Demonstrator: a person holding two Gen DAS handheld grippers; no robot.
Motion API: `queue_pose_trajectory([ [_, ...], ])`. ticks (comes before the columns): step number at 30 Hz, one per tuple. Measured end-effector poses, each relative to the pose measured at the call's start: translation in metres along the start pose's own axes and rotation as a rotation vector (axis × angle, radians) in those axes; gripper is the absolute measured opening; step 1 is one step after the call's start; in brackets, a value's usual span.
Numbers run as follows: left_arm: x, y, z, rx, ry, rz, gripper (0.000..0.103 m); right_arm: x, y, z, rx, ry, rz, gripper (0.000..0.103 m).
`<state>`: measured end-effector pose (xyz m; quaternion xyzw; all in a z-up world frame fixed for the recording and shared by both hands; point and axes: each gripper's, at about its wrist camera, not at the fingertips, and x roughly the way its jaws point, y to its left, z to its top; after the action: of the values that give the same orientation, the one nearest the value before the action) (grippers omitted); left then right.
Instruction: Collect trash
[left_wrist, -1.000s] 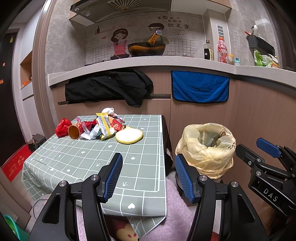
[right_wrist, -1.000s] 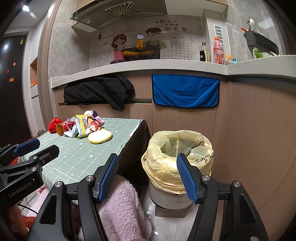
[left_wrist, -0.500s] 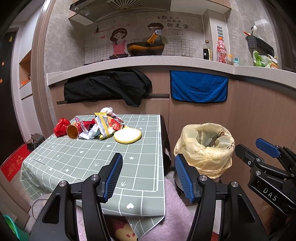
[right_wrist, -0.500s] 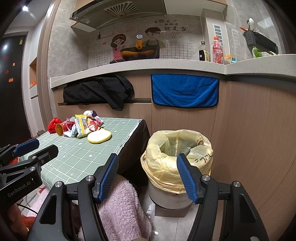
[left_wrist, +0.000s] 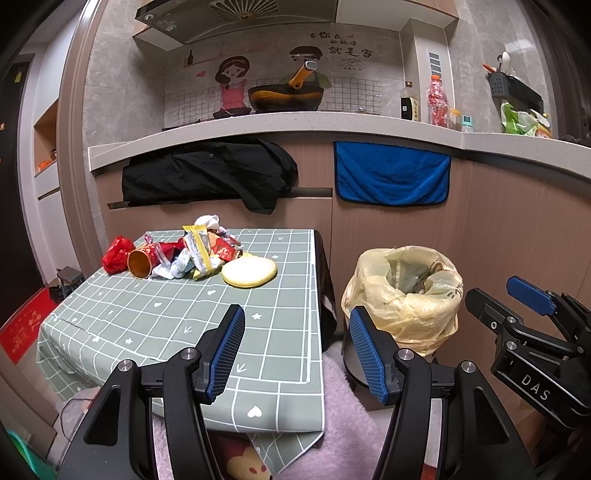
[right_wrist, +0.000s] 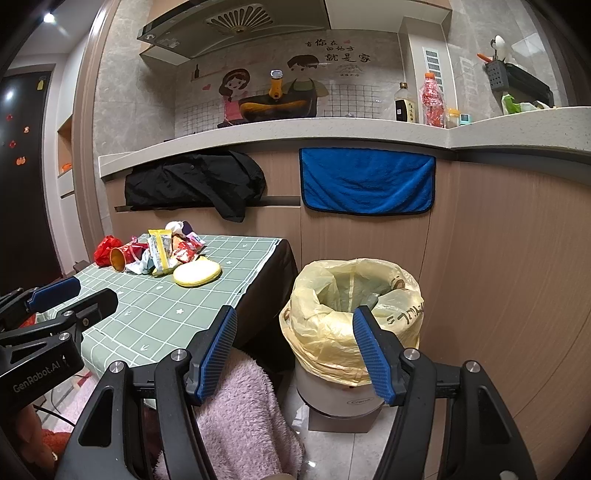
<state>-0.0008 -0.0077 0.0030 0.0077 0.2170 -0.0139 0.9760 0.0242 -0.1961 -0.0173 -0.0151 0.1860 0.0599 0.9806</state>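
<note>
Compared with one second before, little had changed: my left gripper (left_wrist: 295, 350) had drifted slightly, so the table and bin sat marginally lower and closer in its view, and my right gripper (right_wrist: 295, 350) showed almost the same scene. Both pairs of jaws stood wide apart and held nothing, as before.

The trash pile (left_wrist: 184, 251) lay on the far left part of the table (left_wrist: 147, 325), on the green checked tablecloth, well apart from both grippers. The near half of the cloth was bare, giving open room between my left jaws and the pile. The table's right edge ran close to the trash bin (left_wrist: 406, 295), with only a narrow dark gap between them. The bin stood on the floor against the wooden cabinet front, its yellow bag liner (right_wrist: 332, 314) folded over the rim and its mouth open upward. A pink fleecy cloth (right_wrist: 243, 413) lay below my right jaws.

Within the pile, the orange paper cup (left_wrist: 140, 263) lay on its side, long axis roughly left to right, mouth toward the near left. The yellow snack wrapper (left_wrist: 197, 249) leaned upright, its long axis running up and away from me. A round yellow pad (left_wrist: 249, 272) lay flat just beside the pile on its right, and a crumpled red bag (left_wrist: 116, 253) sat at the left end.
</note>
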Motion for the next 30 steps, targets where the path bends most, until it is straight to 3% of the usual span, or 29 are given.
queue_pose_trajectory([
  [10, 0.01, 0.008, 0.009, -0.036, 0.001, -0.06, 0.06, 0.005, -0.005, 0.002, 0.0, 0.01, -0.008, 0.062],
  [16, 0.031, 0.032, 0.023, -0.052, 0.007, -0.086, 0.06, 0.021, 0.003, 0.022, -0.035, -0.011, -0.033, 0.062],
  [20, 0.051, 0.051, 0.034, -0.042, -0.006, -0.092, 0.06, 0.044, 0.012, 0.045, -0.03, -0.014, 0.013, 0.062],
  [30, 0.125, 0.135, 0.045, -0.054, 0.033, 0.082, 0.06, 0.136, 0.07, 0.08, -0.106, 0.04, 0.107, 0.062],
])
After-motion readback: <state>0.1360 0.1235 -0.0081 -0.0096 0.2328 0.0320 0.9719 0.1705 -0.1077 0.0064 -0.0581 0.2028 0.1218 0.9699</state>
